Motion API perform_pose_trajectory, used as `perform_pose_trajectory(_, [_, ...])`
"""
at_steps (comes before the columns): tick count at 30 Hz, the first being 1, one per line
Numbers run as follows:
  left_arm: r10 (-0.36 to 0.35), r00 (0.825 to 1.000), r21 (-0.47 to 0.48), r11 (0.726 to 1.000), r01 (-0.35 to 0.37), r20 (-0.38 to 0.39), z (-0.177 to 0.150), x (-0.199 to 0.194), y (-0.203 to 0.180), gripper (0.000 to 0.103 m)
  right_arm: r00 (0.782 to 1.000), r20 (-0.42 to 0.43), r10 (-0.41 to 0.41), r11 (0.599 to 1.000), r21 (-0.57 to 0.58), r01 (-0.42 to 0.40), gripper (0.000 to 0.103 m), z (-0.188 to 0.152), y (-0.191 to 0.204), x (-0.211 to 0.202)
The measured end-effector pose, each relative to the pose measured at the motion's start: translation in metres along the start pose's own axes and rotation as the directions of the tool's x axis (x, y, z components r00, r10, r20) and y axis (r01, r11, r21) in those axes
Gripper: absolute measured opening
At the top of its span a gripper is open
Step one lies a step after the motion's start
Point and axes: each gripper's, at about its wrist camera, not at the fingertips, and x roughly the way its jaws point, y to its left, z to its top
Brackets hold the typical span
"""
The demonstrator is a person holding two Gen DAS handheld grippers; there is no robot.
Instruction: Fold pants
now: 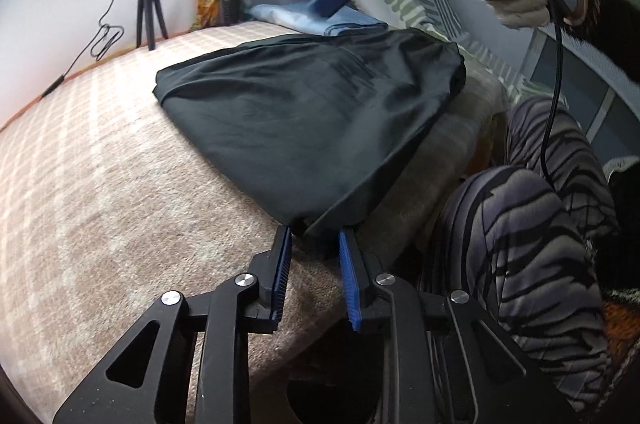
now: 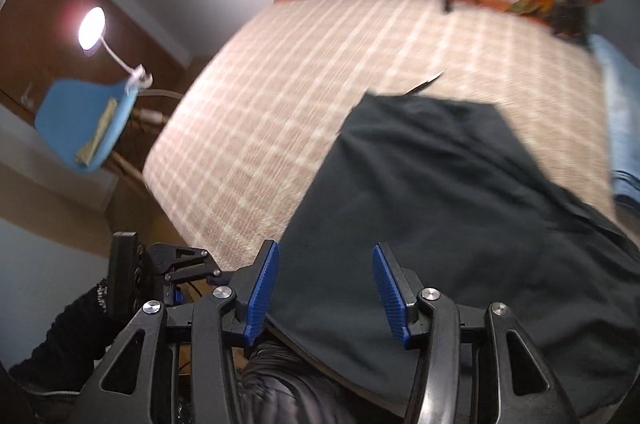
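The black pants [image 1: 304,120] are lying on the bed [image 1: 100,164], long axis running 6 to 12 o'clock, overhanging its near edge. Bare blanket is spreading toward 9 o'clock. The left hand-held gripper [image 1: 314,230] is gaping at the hem; the right hand-held gripper [image 2: 326,254] is hovering agape above.

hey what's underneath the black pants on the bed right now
The black pants lie on a pink checked blanket covering the bed, their near corner hanging past its edge. Whatever sits directly beneath the fabric is covered. Behind them lies folded light blue cloth.
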Motion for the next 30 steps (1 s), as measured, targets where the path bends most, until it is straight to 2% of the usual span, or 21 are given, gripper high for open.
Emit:
perform_pose_trajectory(6, [-0.009,0.999,-0.016,1.000,0.010,0.051,-0.005,0.001,-0.002,0.015,0.993,-0.120,-0.020,1.000,0.012,0.022,0.051,0.011,0.030,0.065])
perform_pose_trajectory(11, [0.001,0.996,-0.030,1.000,0.002,0.091,-0.006,0.000,-0.003,0.012,0.980,-0.184,-0.074,0.996,0.034,0.082,0.051,0.017,0.037,0.097])
perform_pose_trajectory(17, [0.030,0.992,-0.034,0.999,-0.026,0.124,-0.008,-0.004,-0.008,0.011,0.953,-0.250,-0.172,0.984,0.011,0.180,0.051,0.019,0.048,0.124])
perform_pose_trajectory(23, [0.045,0.990,-0.031,0.999,-0.041,0.137,-0.010,-0.010,-0.015,0.011,0.919,-0.287,-0.271,0.962,-0.074,0.261,0.052,0.022,0.069,0.145])
perform_pose_trajectory(25, [0.048,0.989,-0.031,0.999,-0.044,0.141,-0.012,-0.014,-0.016,0.011,0.910,-0.283,-0.304,0.953,-0.098,0.288,0.046,0.022,0.073,0.149])
perform_pose_trajectory(27, [0.043,0.989,-0.036,0.999,-0.038,0.141,-0.013,-0.019,-0.014,0.011,0.904,-0.277,-0.326,0.945,-0.102,0.310,0.031,0.023,0.075,0.150])
perform_pose_trajectory(30, [0.063,0.991,-0.038,0.998,-0.059,0.122,-0.014,-0.018,-0.010,0.011,0.908,-0.271,-0.320,0.947,-0.102,0.303,0.025,0.025,0.076,0.150])
